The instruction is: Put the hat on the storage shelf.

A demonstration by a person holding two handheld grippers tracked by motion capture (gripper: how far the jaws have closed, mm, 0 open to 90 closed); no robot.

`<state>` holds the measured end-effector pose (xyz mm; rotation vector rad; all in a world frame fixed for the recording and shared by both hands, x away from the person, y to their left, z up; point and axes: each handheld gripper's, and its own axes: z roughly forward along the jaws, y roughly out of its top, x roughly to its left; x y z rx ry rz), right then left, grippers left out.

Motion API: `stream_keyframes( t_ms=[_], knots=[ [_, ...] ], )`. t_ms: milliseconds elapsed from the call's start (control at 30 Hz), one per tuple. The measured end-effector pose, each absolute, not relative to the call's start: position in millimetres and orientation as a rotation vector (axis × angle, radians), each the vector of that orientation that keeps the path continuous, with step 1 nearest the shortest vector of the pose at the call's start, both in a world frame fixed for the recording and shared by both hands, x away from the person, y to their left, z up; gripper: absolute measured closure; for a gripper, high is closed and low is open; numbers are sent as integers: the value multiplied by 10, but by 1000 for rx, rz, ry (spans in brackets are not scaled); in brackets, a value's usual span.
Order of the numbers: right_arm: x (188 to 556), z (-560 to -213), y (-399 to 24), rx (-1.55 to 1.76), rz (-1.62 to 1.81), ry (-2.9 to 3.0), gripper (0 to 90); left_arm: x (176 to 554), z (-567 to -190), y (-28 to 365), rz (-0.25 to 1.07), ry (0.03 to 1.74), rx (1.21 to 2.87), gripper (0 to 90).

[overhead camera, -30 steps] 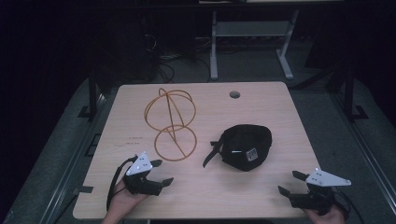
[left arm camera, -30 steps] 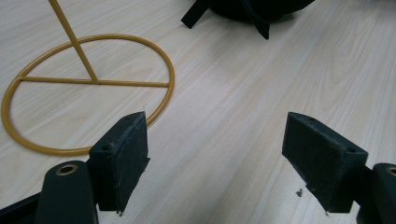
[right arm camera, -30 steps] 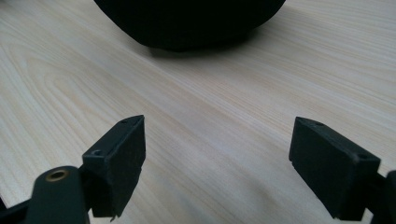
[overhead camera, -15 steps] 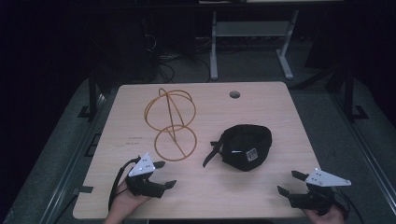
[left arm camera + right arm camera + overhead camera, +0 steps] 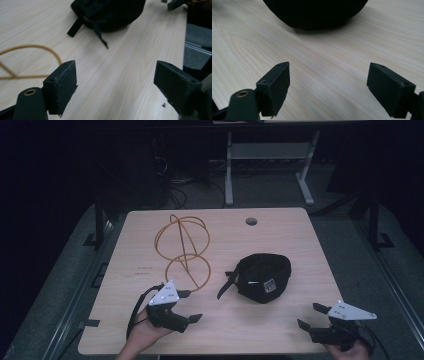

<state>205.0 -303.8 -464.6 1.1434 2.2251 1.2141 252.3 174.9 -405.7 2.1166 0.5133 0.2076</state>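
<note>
My left hand-held gripper (image 5: 189,306) hangs over the near edge of the bench (image 5: 300,245), jaws spread wide with only bare wood between them. My right hand-held gripper (image 5: 310,316) sits at the near right corner, equally wide and empty. Ahead, between the two, lies a black cap (image 5: 264,276), its strap (image 5: 98,30) trailing toward my left; in the right gripper view its top is cut off. A yellow wire frame (image 5: 182,251) stands left of the cap, its loops partly hidden behind my left gripper's plate.
</note>
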Motion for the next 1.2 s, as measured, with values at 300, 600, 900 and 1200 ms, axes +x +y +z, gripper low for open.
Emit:
stream_keyframes(
  t_ms=[300,600,900,1200],
  knots=[
    [2054,-4645,-3055,1139,1221,2226,183,2547,-3924,1509,166,453,2131,181],
    [2045,-4641,-3049,1125,1229,2229,183,2594,-3716,1200,138,368,2176,183],
    [2040,-4644,-3036,1110,1233,2244,183,2709,-3529,825,129,290,2213,184],
    [2033,-4648,-3053,1102,1239,2250,183,2871,-3487,437,104,254,2266,197]
  ],
)
